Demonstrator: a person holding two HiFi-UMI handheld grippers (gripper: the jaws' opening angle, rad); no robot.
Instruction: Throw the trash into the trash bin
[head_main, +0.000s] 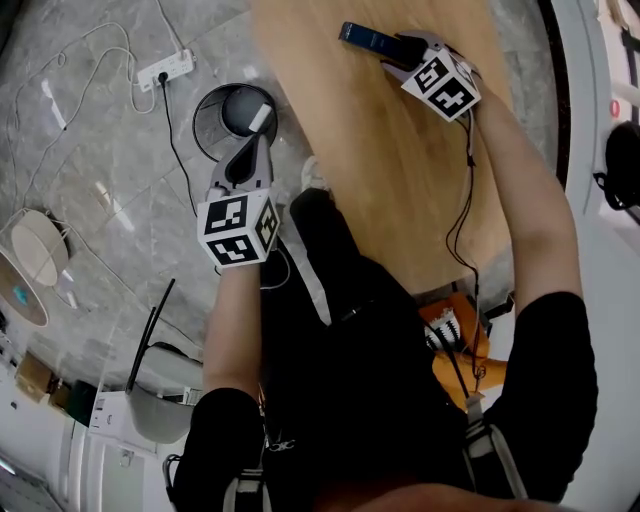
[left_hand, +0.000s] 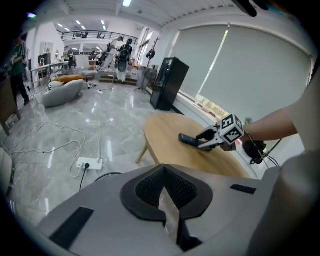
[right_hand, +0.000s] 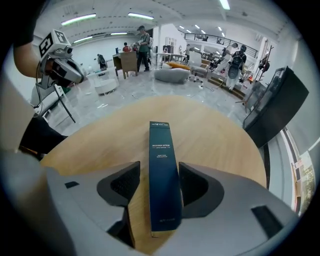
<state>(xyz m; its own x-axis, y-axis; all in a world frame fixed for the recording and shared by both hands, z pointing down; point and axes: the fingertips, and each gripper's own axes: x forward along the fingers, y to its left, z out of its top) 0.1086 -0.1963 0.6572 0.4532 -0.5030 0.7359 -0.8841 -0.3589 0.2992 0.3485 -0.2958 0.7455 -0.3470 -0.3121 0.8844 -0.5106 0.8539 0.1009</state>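
Grey marble floor (head_main: 100, 140) is recorded under a rounded wooden table (head_main: 400, 170), with a large open room behind.

Left gripper (left_hand: 163, 172): the jaws are closed together. A pale paper strip (left_hand: 169, 210) is pinched between the pads and is seen low in the gap. In the head view this gripper (head_main: 255, 150) is pointed downward over the floor, off the table's edge. Directly beyond its tips the round black trash bin (head_main: 200, 125) is seen, mouth up. A pale piece is noted just past the tips, over the bin's mouth. Whether it is the end of the held strip or something inside the bin cannot be told. Farther out, past the bin, a white power strip (head_main: 165, 68) is laid on the floor with its cables.

Right gripper (right_hand: 159, 185): the jaws are spread wide. A long dark blue box (right_hand: 162, 175) is laid flat on the table between them, lengthwise along the jaws. Bare wood is visible between one pad and the box. The other pad is close beside the box, and no clamping is seen. The far end of the box is projected past the tips toward the middle of the table. In the head view this gripper (head_main: 405, 52) is held low over the table, with the box (head_main: 365, 38) ahead of it. Beyond the table edge, off to the gripper's right, a black cabinet (right_hand: 275, 105) is noted.
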